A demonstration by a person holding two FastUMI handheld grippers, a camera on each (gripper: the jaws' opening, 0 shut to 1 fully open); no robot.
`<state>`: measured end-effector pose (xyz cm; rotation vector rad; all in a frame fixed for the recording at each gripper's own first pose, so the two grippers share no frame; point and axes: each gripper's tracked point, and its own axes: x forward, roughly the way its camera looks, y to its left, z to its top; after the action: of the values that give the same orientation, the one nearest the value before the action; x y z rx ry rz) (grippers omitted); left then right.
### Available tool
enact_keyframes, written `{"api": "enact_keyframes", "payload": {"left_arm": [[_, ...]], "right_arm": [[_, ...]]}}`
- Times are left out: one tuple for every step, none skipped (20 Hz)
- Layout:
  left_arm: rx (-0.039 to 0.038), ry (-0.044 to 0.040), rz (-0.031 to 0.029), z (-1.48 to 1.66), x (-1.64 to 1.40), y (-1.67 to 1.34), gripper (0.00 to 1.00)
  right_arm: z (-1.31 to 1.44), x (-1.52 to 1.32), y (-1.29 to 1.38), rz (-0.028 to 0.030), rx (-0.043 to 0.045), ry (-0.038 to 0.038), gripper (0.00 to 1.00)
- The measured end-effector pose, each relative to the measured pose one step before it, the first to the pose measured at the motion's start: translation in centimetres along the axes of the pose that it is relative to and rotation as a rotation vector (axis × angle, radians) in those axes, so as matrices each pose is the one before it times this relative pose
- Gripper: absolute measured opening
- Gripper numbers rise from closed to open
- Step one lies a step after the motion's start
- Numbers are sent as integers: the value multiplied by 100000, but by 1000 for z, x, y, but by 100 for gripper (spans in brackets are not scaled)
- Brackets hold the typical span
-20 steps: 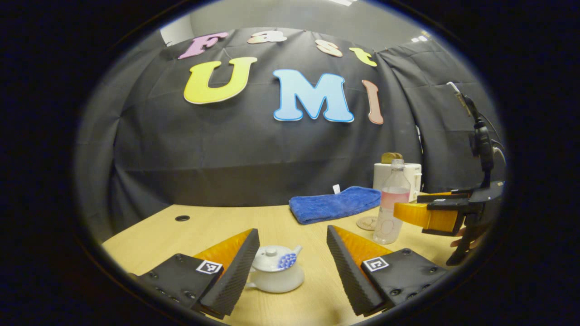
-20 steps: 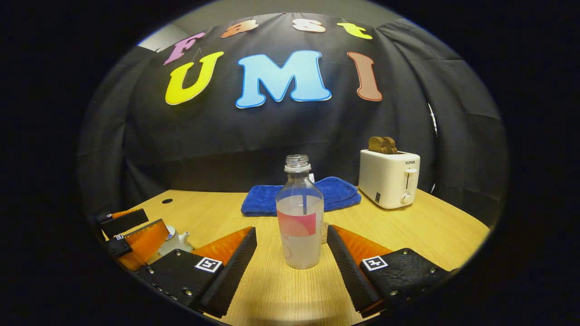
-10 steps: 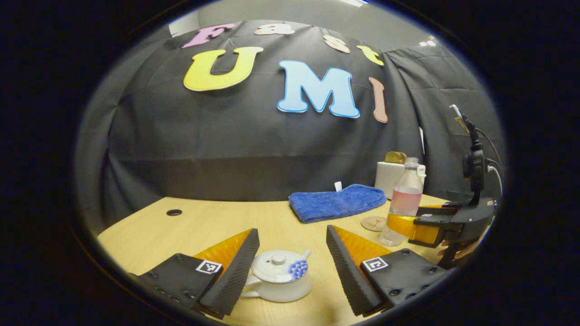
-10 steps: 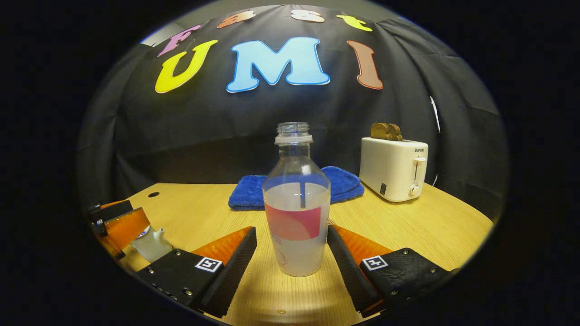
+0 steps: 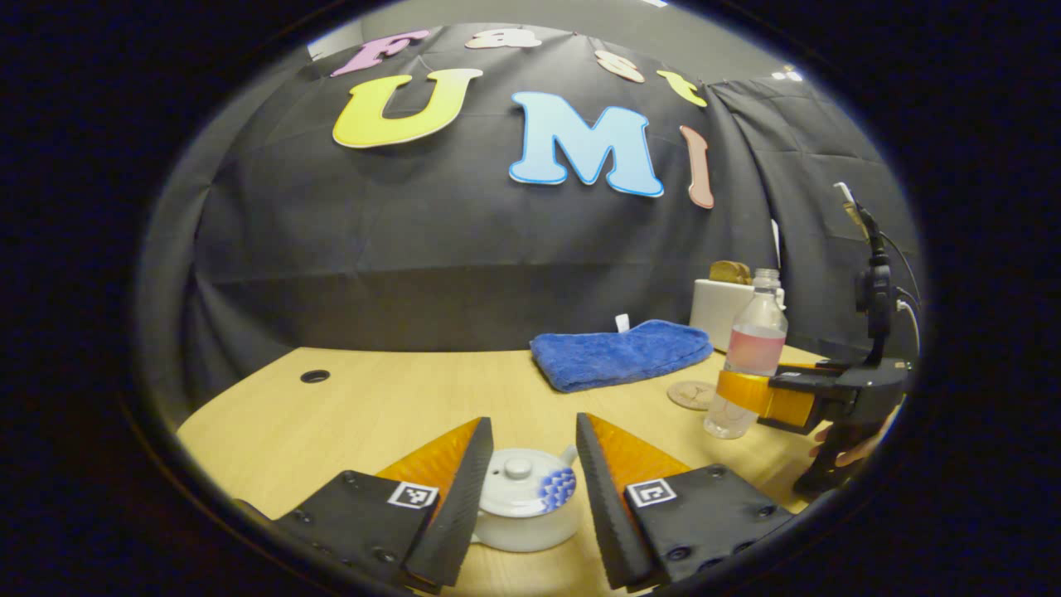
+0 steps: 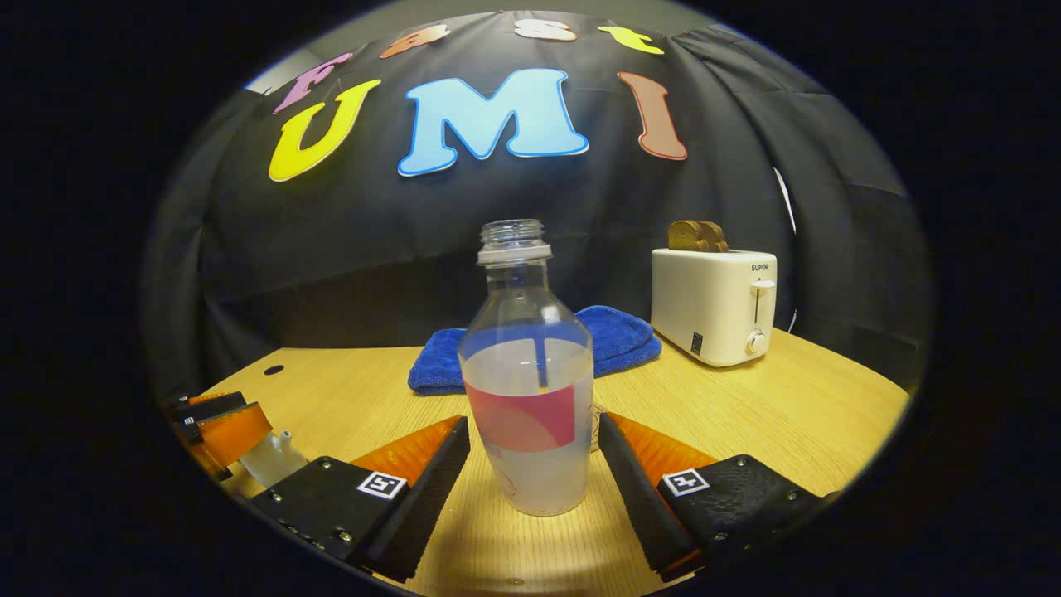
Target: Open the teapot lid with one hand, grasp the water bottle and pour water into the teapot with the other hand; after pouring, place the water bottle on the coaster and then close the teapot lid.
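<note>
A white teapot [image 5: 526, 506] with a blue pattern stands on the table, its lid [image 5: 519, 489] on. My left gripper [image 5: 533, 424] is open, low over the table, one finger on each side of the pot and apart from the lid knob. The clear, capless water bottle [image 6: 529, 398], partly full and with a pink label, stands upright between the fingers of my open right gripper [image 6: 533, 424], with only slim gaps at its sides. In the left gripper view the bottle [image 5: 753, 356] stands right of a round coaster [image 5: 690, 394], with the right gripper [image 5: 743, 400] around its lower part.
A folded blue cloth [image 6: 617, 340] lies at the back of the wooden table [image 6: 787, 423]. A white toaster [image 6: 713, 307] with bread in it stands at the back right. A small round hole [image 5: 315, 376] is in the tabletop at the far left.
The left gripper's fingers have narrowed around the teapot and come closer to it. The right gripper has moved forward so the bottle now sits between its fingers.
</note>
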<state>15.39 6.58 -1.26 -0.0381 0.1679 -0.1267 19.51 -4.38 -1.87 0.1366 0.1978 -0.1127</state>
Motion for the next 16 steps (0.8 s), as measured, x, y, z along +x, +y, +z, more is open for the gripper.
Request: {"api": "enact_keyframes", "payload": {"left_arm": [[-119, 185, -383, 77, -58, 82, 53], [212, 71, 246, -116, -74, -231, 52], [942, 297, 2224, 97, -159, 371, 45], [413, 32, 1484, -19, 208, 238, 38], [205, 246, 525, 1, -80, -7, 31], [-129, -130, -191, -18, 109, -37, 24], [-286, -189, 2, 112, 0, -19, 25], [-20, -59, 106, -107, -14, -8, 24], [-267, -63, -16, 85, 1, 0, 24], [-451, -58, -388, -74, -79, -161, 24], [461, -835, 2199, 866, -61, 570, 24], [-1683, -470, -268, -822, -307, -2, 24], [-1040, -645, -345, 136, 306, 57, 21], [-730, -186, -217, -23, -66, -84, 19], [-131, 167, -130, 17, 32, 12, 21], [152, -85, -284, -42, -26, -53, 21]], "right_arm": [[104, 20, -10, -25, 664, 173, 96], [-3, -15, -12, -156, 48, 7, 96], [82, 35, 24, -212, -247, -75, 96], [-85, -15, -12, -162, -254, -116, 96], [53, 5, 5, 19, -3, 35, 96], [-105, 12, 47, 110, 84, 117, 96], [57, -18, 44, 10, -18, 15, 96], [-26, -14, 11, -46, -115, 34, 96], [44, -25, -18, -81, -134, -4, 96], [-34, -20, -17, -41, -74, 9, 96], [62, -4, -31, -99, -93, 17, 96], [-98, 18, 10, -1, -65, -4, 96], [31, -5, 46, 41, -38, -15, 96], [-18, -2, -20, 28, -15, -51, 96], [53, 28, -58, -101, 73, 58, 96], [-22, -23, 7, 69, 113, -22, 96]]}}
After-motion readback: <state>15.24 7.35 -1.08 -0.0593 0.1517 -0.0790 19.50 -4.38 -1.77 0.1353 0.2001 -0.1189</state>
